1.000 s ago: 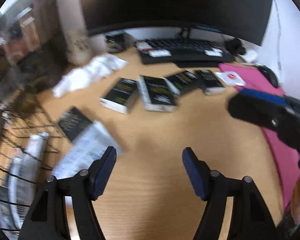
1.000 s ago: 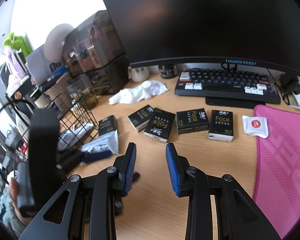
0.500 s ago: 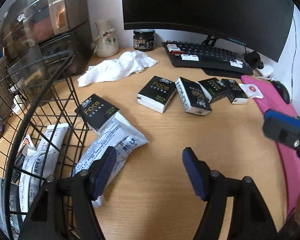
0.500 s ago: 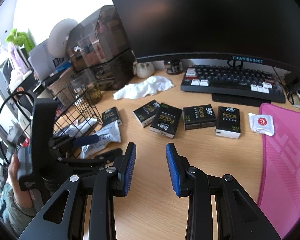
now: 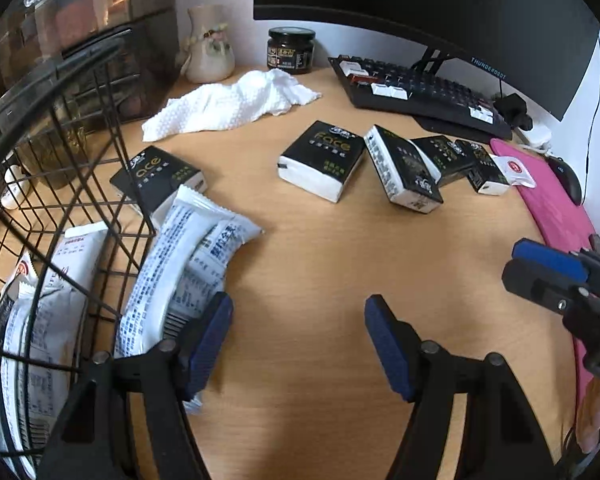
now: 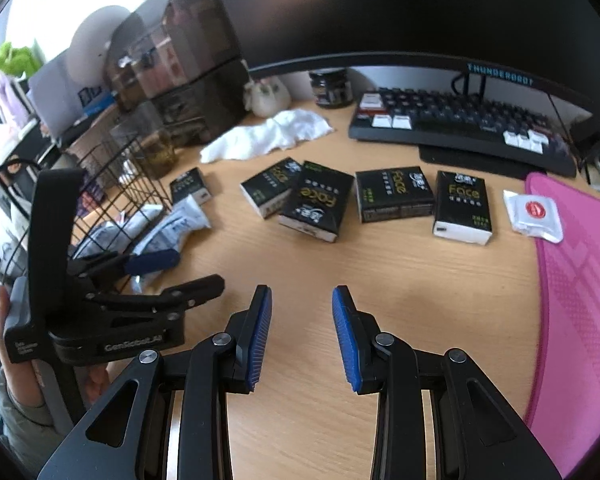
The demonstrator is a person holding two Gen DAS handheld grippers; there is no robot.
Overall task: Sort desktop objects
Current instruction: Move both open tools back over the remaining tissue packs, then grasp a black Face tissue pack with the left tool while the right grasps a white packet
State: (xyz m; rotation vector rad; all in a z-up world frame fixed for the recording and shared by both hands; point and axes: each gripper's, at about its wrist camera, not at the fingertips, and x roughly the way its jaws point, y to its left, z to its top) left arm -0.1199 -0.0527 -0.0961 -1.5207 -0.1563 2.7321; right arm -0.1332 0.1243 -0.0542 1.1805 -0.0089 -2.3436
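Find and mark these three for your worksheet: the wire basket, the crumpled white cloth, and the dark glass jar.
wire basket [image 5: 40,92]: left wrist view, top rim.
white cloth [image 5: 228,104]: left wrist view, middle of the fabric.
dark jar [image 5: 291,53]: left wrist view, front label.

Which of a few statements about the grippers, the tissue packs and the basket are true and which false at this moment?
1. The left gripper is open and holds nothing. True.
2. The right gripper is shut on a tissue pack. False: it is open and empty.
3. A white snack packet lies on the desk beside the wire basket. True.
4. The white cloth lies inside the basket. False: it lies on the desk near the jar.
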